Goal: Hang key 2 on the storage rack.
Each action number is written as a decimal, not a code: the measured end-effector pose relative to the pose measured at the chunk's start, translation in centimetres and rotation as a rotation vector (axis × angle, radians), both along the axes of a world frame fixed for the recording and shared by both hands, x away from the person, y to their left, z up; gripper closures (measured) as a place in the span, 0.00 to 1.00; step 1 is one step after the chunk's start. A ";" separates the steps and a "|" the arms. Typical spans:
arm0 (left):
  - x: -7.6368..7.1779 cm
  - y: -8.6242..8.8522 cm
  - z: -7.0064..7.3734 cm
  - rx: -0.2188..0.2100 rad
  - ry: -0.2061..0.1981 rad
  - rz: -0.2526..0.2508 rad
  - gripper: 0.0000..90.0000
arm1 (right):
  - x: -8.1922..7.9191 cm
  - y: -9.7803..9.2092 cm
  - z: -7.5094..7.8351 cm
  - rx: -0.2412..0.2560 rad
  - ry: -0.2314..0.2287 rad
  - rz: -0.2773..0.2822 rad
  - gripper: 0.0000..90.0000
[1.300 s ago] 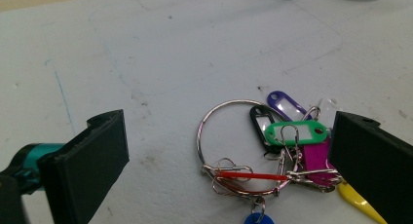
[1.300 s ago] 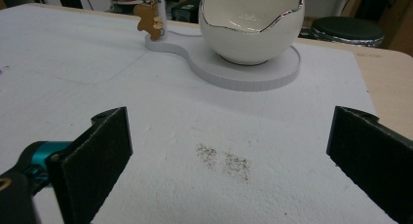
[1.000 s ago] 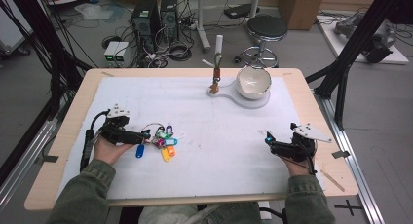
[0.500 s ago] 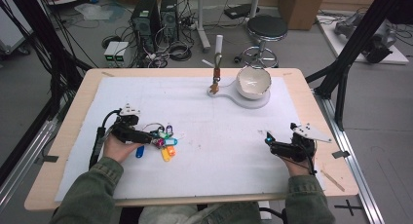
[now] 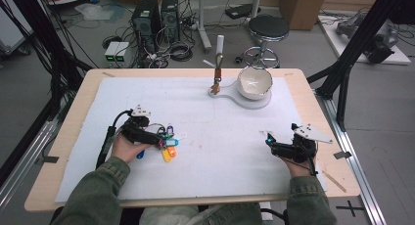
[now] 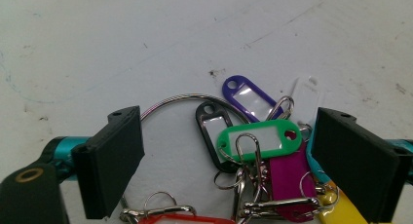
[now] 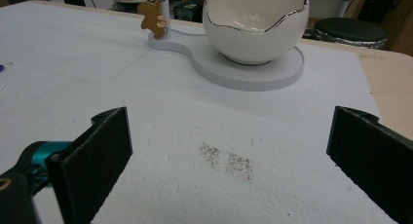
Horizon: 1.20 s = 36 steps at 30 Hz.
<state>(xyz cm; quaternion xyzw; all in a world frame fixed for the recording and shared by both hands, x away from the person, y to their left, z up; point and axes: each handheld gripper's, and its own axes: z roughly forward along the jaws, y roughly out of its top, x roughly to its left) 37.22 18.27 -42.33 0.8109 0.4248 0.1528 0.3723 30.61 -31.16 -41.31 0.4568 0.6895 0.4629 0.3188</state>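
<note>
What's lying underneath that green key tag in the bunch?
Under the green key tag lie a black tag, a magenta tag and a purple tag. Small rings and a clasp cross over it. The green one covers their lower parts, so how they join stays hidden.

Olive sleeves; black tools, teal fittings, black cables.

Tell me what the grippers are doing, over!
Left gripper open around bunch of coloured plastic key tags on metal ring. Right gripper open, empty, over white mat. Nothing in the way.
</note>
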 end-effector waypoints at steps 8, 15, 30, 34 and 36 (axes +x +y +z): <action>0.0 0.0 -0.2 0.073 0.026 0.020 0.31 | 0.0 0.0 0.0 -0.007 0.002 0.007 0.02; 0.1 -0.1 -0.6 0.059 0.076 -0.014 0.53 | 0.1 0.1 -0.1 -0.013 0.002 0.004 0.02; -0.3 0.0 -0.2 0.053 0.048 -0.040 0.97 | 0.0 0.1 0.0 -0.013 -0.005 0.000 0.02; -0.4 0.1 0.0 0.064 0.040 -0.042 0.97 | 0.0 0.1 0.0 -0.012 -0.005 -0.001 0.02; -0.5 0.3 0.2 0.055 0.033 -0.039 0.97 | 0.0 0.1 0.0 -0.011 -0.005 0.000 0.02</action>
